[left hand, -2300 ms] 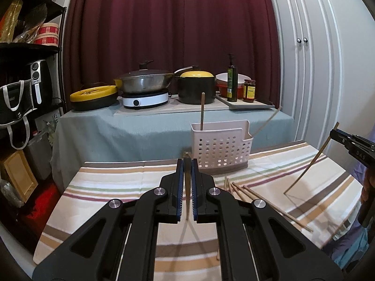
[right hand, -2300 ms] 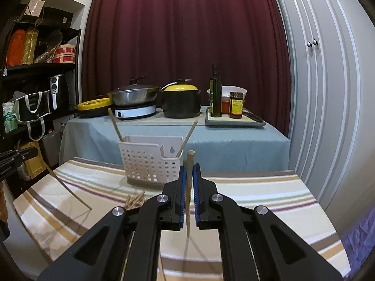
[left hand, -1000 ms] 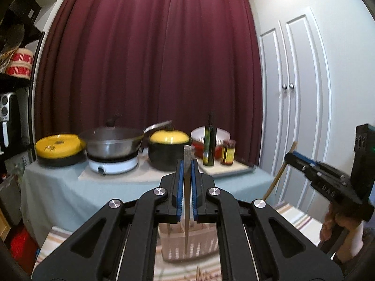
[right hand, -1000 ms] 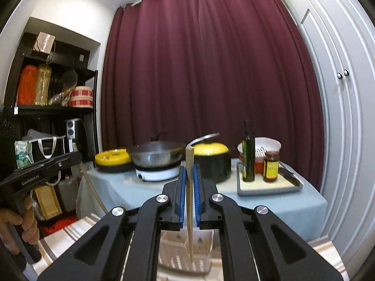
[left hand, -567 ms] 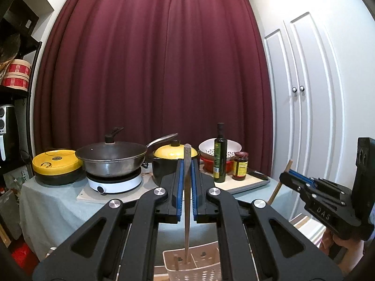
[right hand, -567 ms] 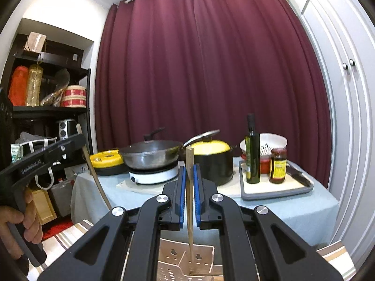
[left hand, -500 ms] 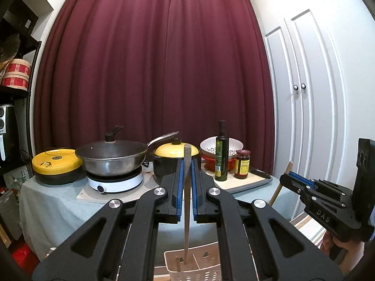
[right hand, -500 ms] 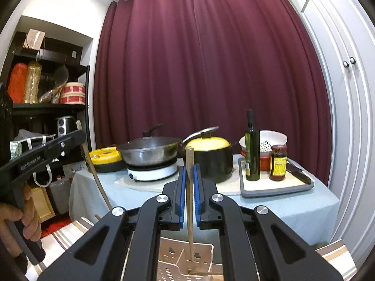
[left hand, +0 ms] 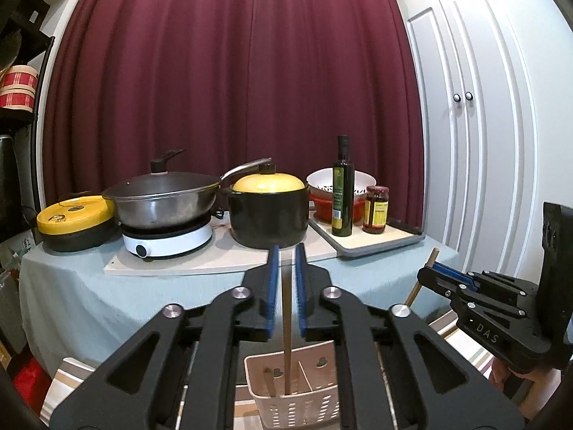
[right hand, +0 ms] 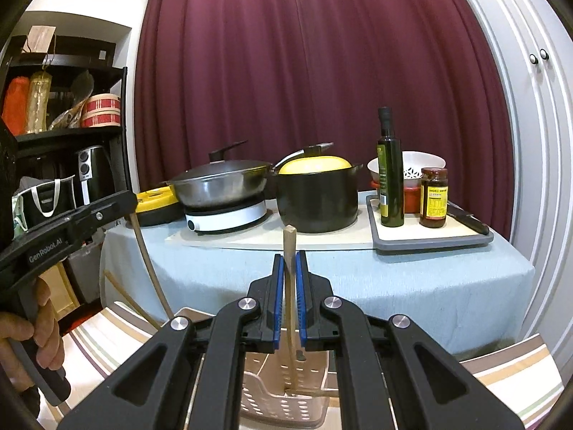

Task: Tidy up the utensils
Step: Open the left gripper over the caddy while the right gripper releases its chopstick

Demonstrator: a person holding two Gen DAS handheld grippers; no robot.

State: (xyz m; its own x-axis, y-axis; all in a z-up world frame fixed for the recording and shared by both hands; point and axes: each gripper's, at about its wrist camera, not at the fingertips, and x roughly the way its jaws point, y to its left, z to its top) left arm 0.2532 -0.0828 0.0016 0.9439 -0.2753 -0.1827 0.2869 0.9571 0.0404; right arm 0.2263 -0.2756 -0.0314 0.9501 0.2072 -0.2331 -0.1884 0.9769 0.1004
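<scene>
A pale perforated basket [left hand: 304,412] [right hand: 258,394] stands on the striped tablecloth just below both grippers. My left gripper [left hand: 285,251] is open a little, and a wooden chopstick [left hand: 287,340] stands loose between its pads with its lower end in the basket. Another chopstick [left hand: 268,383] leans inside the basket. My right gripper [right hand: 290,258] is shut on a second chopstick [right hand: 290,240], upright with its tip down in the basket. Each gripper shows in the other's view: the right gripper [left hand: 429,276] at the right, the left gripper [right hand: 125,200] at the left, held by a hand [right hand: 21,340].
Behind stands a table in blue cloth [right hand: 429,286] with a wok [left hand: 161,200], a yellow-lidded black pot [left hand: 268,215], an oil bottle [left hand: 343,193] and a jar on a tray [right hand: 429,240]. A dark shelf [right hand: 64,136] is left, white cupboard doors [left hand: 476,179] right.
My left gripper has opened slightly and its chopstick has slid down into the basket. Both grippers have tipped lower over the basket. The right gripper keeps its chopstick.
</scene>
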